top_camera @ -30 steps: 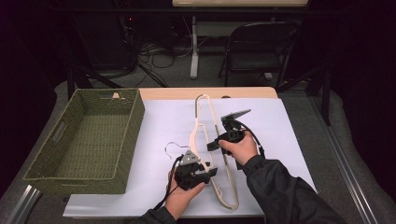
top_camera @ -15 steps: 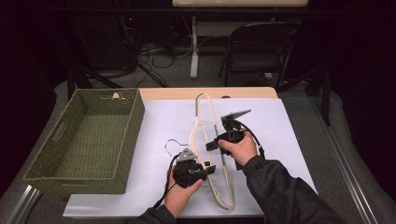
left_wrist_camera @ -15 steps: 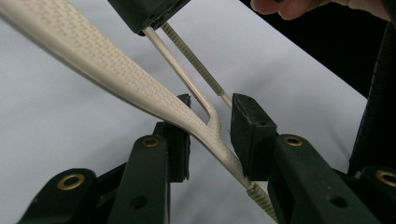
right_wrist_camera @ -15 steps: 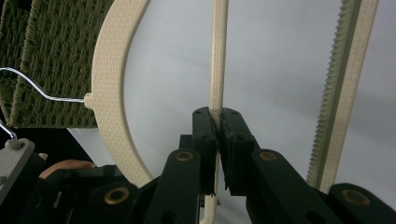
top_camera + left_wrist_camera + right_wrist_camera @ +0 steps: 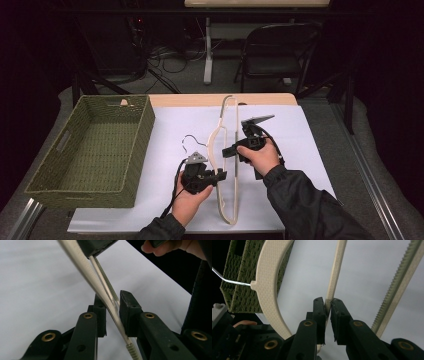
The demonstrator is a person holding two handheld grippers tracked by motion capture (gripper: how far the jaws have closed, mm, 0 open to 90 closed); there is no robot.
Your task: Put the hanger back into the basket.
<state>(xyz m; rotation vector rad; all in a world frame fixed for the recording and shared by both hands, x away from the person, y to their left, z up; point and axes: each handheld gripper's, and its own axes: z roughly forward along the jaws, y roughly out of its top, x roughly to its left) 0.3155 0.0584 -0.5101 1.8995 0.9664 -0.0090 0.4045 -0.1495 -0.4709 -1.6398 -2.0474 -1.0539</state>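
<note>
- The cream hanger (image 5: 223, 150) is held above the white-covered bench (image 5: 310, 150), right of the woven green basket (image 5: 90, 150), with its long axis running from near to far.
- The right tongs (image 5: 231, 151) are clenched on a thin bar of the hanger; in the right gripper view the bar (image 5: 334, 277) is pinched between the 2 jaws.
- The left tongs (image 5: 221, 175) are set around the hanger nearer the person. In the left gripper view the jaws stand on either side of the bars (image 5: 110, 302); the right jaw seems to touch them, but a firm clamp cannot be confirmed.
- The wire hook (image 5: 192, 141) points left, toward the basket.
- Judged from this, the pick-up is done with the right tongs and the second grip is being formed.
- The basket is empty, so if the hanger is meant for it, the carry leftward and the placing inside are left.
</note>
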